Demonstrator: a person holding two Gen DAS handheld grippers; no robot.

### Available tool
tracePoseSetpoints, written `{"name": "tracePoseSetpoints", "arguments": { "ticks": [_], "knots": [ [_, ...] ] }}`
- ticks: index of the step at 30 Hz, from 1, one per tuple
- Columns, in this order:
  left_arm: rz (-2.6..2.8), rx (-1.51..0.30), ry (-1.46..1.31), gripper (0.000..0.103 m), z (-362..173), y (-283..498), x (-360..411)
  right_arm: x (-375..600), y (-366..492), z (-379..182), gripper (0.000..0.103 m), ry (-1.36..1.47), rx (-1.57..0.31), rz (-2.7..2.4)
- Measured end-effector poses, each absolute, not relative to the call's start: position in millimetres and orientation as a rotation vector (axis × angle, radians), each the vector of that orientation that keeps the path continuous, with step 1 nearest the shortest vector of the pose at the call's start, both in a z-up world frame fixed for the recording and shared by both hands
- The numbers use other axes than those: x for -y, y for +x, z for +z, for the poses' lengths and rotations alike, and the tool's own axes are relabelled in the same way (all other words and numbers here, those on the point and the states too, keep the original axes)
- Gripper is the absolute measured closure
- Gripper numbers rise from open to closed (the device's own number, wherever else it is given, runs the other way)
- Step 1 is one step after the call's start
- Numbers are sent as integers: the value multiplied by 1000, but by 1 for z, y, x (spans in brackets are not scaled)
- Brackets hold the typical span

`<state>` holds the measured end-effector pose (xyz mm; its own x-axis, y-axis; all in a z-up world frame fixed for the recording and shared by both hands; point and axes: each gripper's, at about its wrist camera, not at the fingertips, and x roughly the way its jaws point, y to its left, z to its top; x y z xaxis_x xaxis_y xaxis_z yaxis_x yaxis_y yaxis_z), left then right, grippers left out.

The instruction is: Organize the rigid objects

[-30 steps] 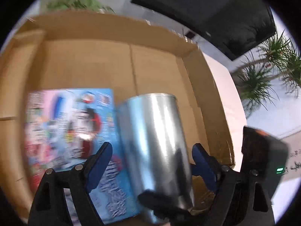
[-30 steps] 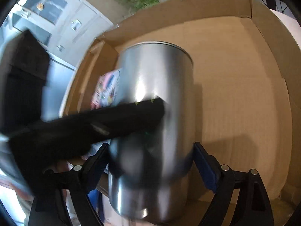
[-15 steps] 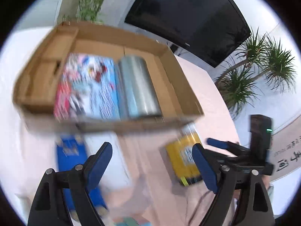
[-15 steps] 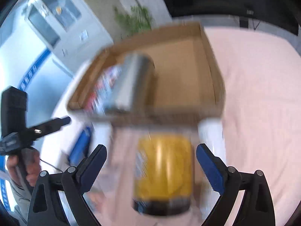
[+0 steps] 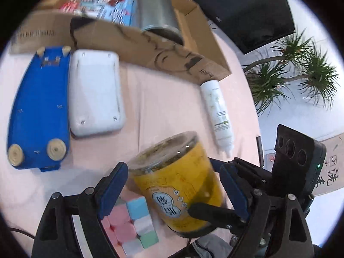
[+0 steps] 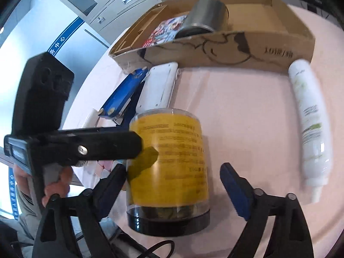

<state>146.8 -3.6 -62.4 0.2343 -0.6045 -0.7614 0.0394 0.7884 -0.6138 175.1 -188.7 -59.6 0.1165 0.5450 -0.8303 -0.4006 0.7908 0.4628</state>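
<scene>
Yellow jar (image 6: 169, 163) lies near cardboard box (image 6: 236, 49), bare cloth between.

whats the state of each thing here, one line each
yellow jar: on its side, between both grippers' jaws, not clamped
left gripper: open
right gripper: open
steel cup: lying in the cardboard box
white bottle: lying flat on the table
blue toy: flipped, wheels up

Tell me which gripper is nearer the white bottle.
Right. The right gripper straddles the yellow jar beside the white bottle; the left gripper reaches in from the jar's far side.
</scene>
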Motion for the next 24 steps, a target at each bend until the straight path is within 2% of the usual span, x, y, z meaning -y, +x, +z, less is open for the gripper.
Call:
{"name": "tracePoseSetpoints", "arguments": {
  "ticks": [3,5,9,13,18,21,24],
  "knots": [
    [-489,-1302,-546,15,-72,154,11,187,178,-72,12,167,-1337,736],
    [-506,-1318,-557,15,-76,159,17,175,174,-81,17,118,-1356,740],
    [-514,-1285,-548,15,-72,166,18,170,174,-84,18,119,-1332,703],
    [-538,-1166,-495,15,-25,184,26,187,185,-52,19,143,-1237,691],
    [-579,-995,-361,16,49,244,45,199,242,21,18,136,-1051,678],
    [-613,-980,-339,16,61,296,52,210,288,46,18,138,-1005,651],
    [-626,-1029,-344,16,45,343,58,215,331,43,18,150,-1030,625]
  ]
}}
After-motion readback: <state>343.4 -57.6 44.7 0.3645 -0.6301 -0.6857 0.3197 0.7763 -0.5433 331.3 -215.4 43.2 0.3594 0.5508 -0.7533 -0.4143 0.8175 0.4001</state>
